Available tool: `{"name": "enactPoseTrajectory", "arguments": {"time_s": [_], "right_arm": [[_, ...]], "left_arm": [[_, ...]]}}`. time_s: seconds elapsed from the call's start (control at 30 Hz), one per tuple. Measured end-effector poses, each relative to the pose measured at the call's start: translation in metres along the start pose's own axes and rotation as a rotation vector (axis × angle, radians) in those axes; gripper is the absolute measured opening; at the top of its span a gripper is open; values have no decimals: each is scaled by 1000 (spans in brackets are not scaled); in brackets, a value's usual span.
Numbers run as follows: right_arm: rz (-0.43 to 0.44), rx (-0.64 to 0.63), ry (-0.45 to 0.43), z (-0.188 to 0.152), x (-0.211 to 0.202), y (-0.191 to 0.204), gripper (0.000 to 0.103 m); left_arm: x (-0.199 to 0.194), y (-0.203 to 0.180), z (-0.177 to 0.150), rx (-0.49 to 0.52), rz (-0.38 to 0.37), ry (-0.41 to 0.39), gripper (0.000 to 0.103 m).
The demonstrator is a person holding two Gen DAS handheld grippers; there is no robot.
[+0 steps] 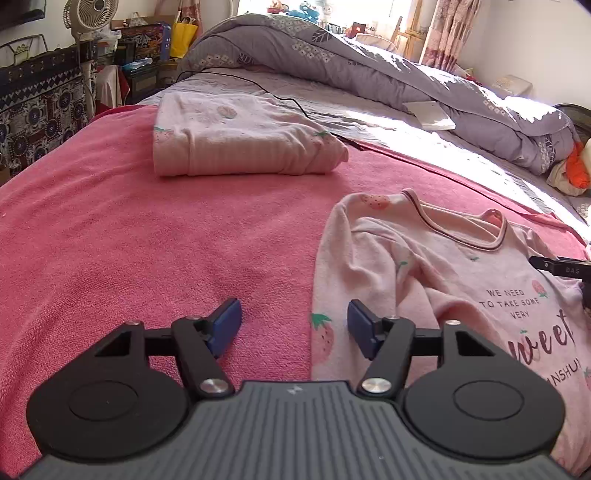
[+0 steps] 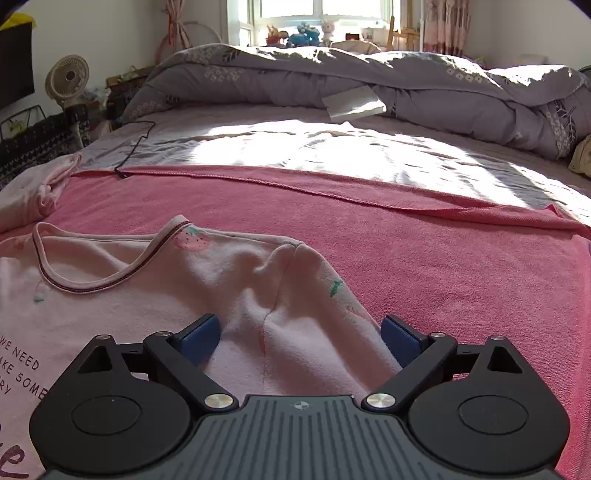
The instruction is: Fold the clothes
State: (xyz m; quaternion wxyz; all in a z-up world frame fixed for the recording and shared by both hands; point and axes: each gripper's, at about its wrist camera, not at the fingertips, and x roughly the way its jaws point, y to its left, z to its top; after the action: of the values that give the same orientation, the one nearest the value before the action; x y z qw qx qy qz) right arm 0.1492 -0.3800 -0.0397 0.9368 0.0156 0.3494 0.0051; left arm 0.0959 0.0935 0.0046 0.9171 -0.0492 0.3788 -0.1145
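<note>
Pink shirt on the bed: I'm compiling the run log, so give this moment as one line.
stage: sleeves folded in | pink shirt: flat on red blanket | left hand-held gripper: open | right hand-held gripper: open, over sleeve

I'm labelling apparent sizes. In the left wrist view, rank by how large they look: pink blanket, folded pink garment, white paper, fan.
1. pink blanket
2. folded pink garment
3. and 4. white paper and fan: look alike; the fan is farther and cropped, so unranked.

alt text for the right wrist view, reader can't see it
The open right gripper straddles a folded-in sleeve of a pink strawberry-print shirt lying on a pink blanket, with a rumpled grey duvet and sunlit window behind.
</note>
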Motion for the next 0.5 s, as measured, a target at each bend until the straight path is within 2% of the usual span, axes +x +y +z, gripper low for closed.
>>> {"name": "enactPoseTrajectory", "arguments": {"time_s": [0.1,0.2,0.23,0.27,0.33,0.5], "right_arm": [[2,4,0,0,0,1,95],[1,5,0,-1,0,1,96],[2,6,0,-1,0,1,96],[2,7,0,0,0,1,96],[3,8,0,0,0,1,96],[4,11,1,0,0,1,96]], "left_arm": [[-4,-13,-6,44,-11,8,51],[-5,-25,-10,56,7,6,34],[-5,-27,-10,40,-3,11,12],[-6,-28,-9,21,-8,14,5],[-11,-31,-6,6,7,-10,0],[-36,-28,22,17,88,-132,0]]}}
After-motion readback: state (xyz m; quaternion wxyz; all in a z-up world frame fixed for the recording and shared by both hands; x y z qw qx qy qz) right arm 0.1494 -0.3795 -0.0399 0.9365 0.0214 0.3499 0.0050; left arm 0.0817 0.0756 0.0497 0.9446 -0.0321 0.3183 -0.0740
